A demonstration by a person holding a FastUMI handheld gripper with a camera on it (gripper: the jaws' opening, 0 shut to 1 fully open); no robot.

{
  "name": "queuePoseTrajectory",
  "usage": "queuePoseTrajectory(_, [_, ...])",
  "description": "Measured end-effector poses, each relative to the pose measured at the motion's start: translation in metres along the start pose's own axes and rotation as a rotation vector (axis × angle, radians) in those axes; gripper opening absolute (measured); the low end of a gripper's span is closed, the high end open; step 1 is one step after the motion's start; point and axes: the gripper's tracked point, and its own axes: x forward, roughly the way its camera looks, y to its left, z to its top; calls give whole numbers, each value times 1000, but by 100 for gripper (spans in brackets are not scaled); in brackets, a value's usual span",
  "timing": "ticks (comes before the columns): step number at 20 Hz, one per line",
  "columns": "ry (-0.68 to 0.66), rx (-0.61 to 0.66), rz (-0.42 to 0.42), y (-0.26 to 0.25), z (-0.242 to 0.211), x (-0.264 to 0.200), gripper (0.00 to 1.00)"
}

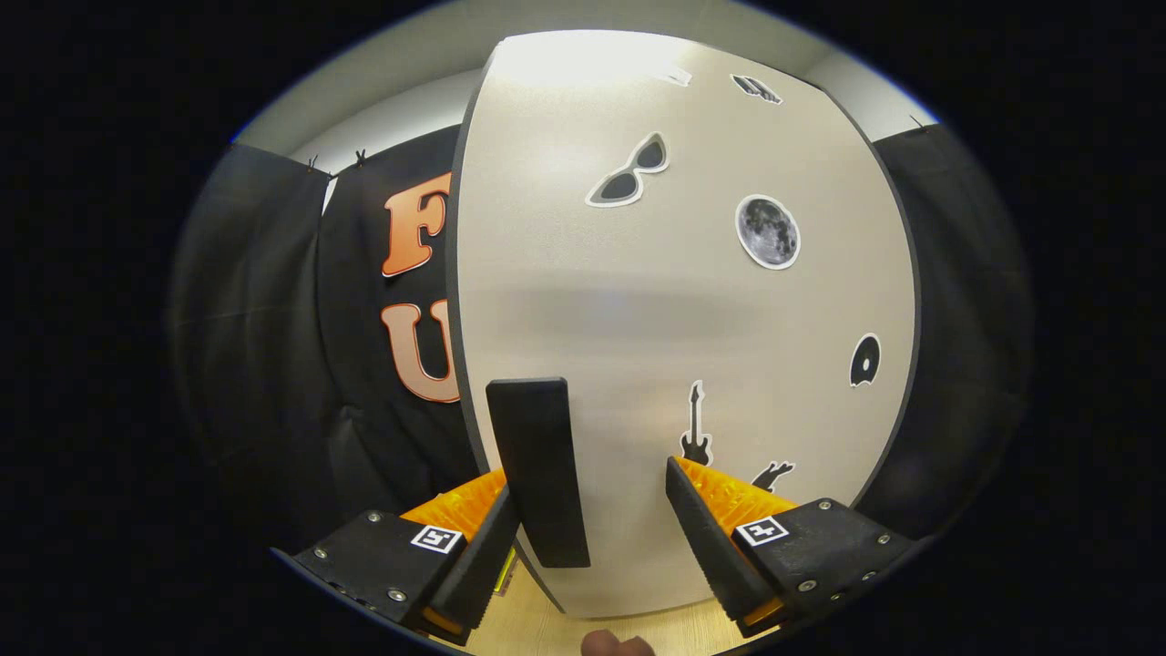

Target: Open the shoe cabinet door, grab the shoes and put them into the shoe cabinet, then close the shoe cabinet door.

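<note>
The gripper (592,519) is spread open, its left finger beside the black door handle (539,469), not pinching it. The shoe cabinet door (674,301) fills the frame centre, apparently closed; whether opening is pending or closing done cannot be told. Free room lies lower left, past the door's edge.

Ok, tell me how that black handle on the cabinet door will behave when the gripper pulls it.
The handle looks like a rigid block fixed to the cabinet door, so it probably won't flex. Its matte faces should grip decently. The gripper is open, with the handle beside its left finger, so a pull likely swings the door.
</note>
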Motion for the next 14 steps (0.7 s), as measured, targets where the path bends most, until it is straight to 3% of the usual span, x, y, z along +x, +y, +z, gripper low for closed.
queuePoseTrajectory(14, [-33,2,-16,1,18,2,96])
